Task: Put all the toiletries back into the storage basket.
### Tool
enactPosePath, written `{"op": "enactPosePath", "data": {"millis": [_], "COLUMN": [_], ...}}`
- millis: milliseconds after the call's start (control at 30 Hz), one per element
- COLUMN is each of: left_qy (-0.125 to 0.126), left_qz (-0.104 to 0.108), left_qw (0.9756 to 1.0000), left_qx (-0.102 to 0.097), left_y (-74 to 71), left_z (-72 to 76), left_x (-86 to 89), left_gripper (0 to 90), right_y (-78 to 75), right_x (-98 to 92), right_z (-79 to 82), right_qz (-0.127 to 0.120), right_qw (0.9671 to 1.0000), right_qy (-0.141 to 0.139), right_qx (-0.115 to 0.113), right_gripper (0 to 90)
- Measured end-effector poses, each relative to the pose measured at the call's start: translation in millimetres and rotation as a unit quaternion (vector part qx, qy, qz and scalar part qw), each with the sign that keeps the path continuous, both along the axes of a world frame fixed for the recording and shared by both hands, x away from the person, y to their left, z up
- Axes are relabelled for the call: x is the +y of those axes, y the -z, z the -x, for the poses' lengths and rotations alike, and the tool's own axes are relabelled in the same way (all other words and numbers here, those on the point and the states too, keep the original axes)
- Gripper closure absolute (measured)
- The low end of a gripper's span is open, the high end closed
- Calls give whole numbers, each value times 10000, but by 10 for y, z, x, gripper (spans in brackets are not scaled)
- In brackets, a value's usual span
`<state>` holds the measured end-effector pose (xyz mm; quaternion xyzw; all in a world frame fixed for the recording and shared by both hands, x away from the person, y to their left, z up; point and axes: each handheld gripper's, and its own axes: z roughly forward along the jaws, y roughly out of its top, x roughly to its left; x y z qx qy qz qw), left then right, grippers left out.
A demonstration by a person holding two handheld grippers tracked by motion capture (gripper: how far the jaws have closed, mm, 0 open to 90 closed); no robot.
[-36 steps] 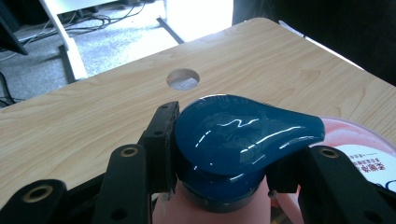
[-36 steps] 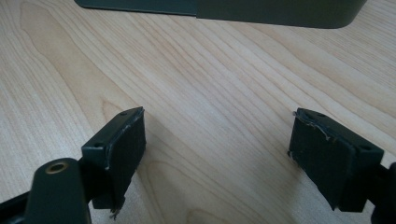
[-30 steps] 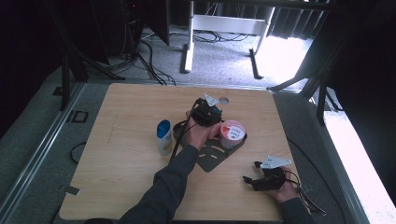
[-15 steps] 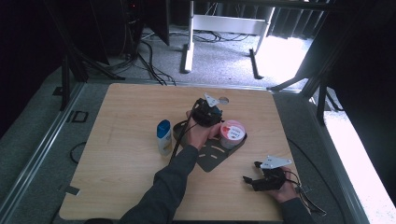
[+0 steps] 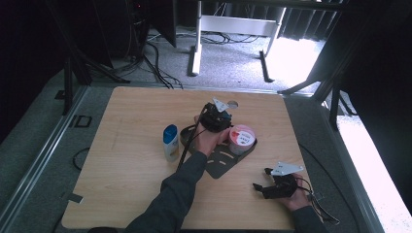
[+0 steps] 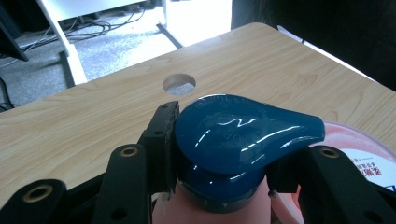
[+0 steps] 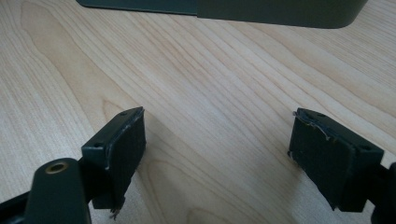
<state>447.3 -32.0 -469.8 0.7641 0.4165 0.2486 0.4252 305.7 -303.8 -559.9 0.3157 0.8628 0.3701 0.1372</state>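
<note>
In the left gripper view my left gripper (image 6: 224,156) is shut on a glossy blue pump cap (image 6: 243,133) atop a pink bottle (image 6: 210,212), its black jaws pressing the cap's collar from both sides. From above, that gripper (image 5: 216,119) sits over the far end of a dark tray (image 5: 221,165), beside a pink round tub (image 5: 241,137). My right gripper (image 5: 260,187) lies near the table's front right, jaws pointing left. In its own view the right gripper (image 7: 217,154) stands open over bare wood, nothing between the pads.
A cream bottle with a blue cap (image 5: 170,142) stands upright left of the tray. A round hole (image 5: 232,104) pierces the tabletop beyond the left gripper. The tray's dark edge (image 7: 261,9) lies ahead of the right jaws. Cables trail off the table's right side.
</note>
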Motion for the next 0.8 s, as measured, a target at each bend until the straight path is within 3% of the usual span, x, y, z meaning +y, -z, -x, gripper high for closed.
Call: {"op": "enactPosePath", "data": {"millis": [167,433,800], "left_qy": [0,19,136], "left_qz": [-29,-421,-183], "left_qw": [10000,9991,9996], "left_qx": [9,-71,173], "left_y": [1,18,35], "left_z": [10,50,83], "left_x": [2,-68,28], "left_gripper": [525,433,377], "right_y": [0,1,0], "right_x": [0,0,-3], "right_z": [0,0,2], "right_qz": [-1,1,7], "right_qw": [10000,10000,10000], "right_qy": [2,0,-9], "right_qx": [-2,-4,1], "right_gripper": [182,182,182]}}
